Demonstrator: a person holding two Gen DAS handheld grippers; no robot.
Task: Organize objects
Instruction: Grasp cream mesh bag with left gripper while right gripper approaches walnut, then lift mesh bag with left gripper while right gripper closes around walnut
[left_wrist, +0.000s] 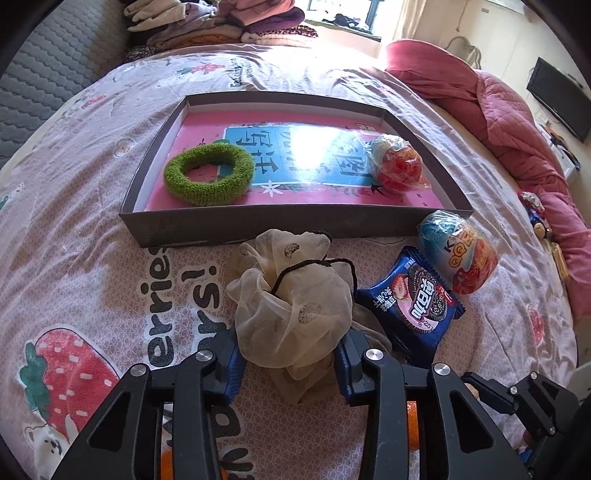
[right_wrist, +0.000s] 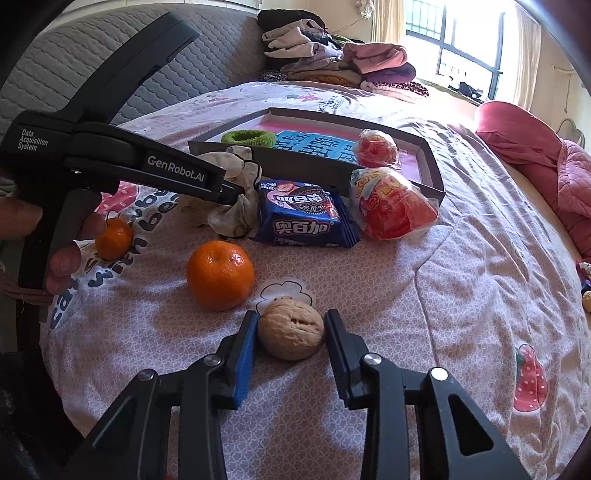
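Scrunchie (left_wrist: 291, 314) — cream mesh one, lies on the bedsheet (left_wrist: 92, 258) just in front of the tray (left_wrist: 258, 225); my left gripper (left_wrist: 291, 365) is clamped on its near end, blue pads pressing the fabric both sides. Walnut (right_wrist: 291, 329) sits on the sheet near me — my right gripper (right_wrist: 291, 332) is closed on it, pads touching left and right. Tray holds a green scrunchie (left_wrist: 208, 173) at left and a wrapped red candy ball (left_wrist: 399, 166) at right, over a pink booklet (left_wrist: 295, 158). Cookie pack (left_wrist: 413, 299) lies just beside the mesh scrunchie, a second wrapped ball (left_wrist: 458, 251) beside that. Big tangerine (right_wrist: 220, 275) near the walnut, small tangerine (right_wrist: 114, 238) further left by my hand (right_wrist: 66, 254).
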